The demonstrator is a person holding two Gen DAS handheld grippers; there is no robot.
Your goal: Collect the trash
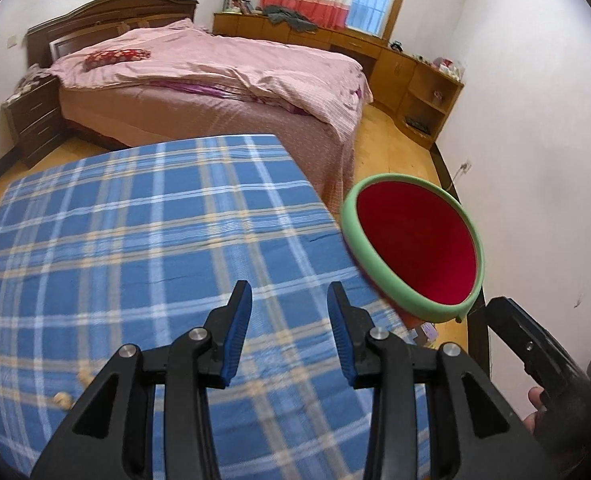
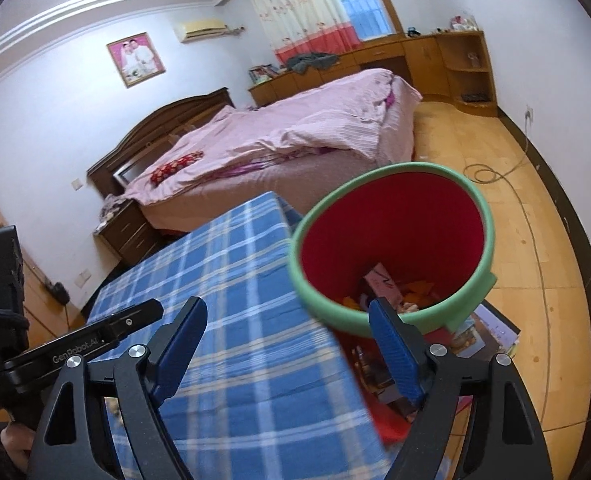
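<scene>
While open, right gripper [image 2: 287, 340] | left gripper's [image 2: 79, 344] label: "GenRobot.AI"

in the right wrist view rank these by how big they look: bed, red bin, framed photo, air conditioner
1. bed
2. red bin, though it sits close to the camera, which inflates it
3. framed photo and air conditioner look about alike; too close to rank

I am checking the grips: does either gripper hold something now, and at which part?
Nothing is held. The left gripper and the right gripper both stand open and empty beside the bin.
</scene>
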